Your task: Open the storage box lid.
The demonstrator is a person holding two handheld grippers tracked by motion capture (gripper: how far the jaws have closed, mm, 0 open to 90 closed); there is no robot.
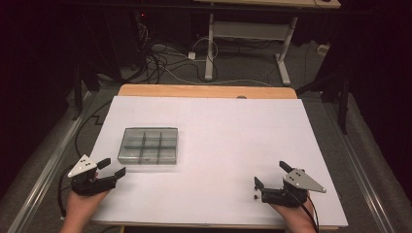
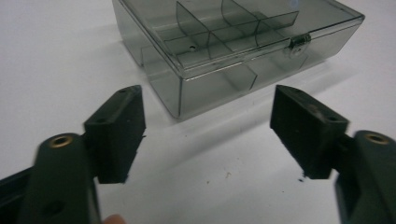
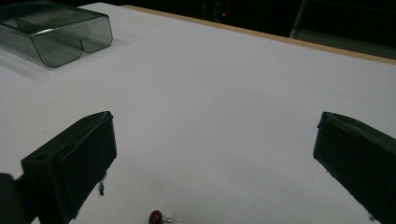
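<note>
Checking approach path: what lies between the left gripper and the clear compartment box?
Bare white table separates the left gripper from the clear compartment box, per the left gripper view.

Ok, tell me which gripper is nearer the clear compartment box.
Left. The left gripper sits just off the near left corner of the clear compartment box, jaws open; the right gripper is far across the table.

Each black hand-held gripper (image 1: pixel 111 169) carries a grey three-cornered plate and a trailing cable.
</note>
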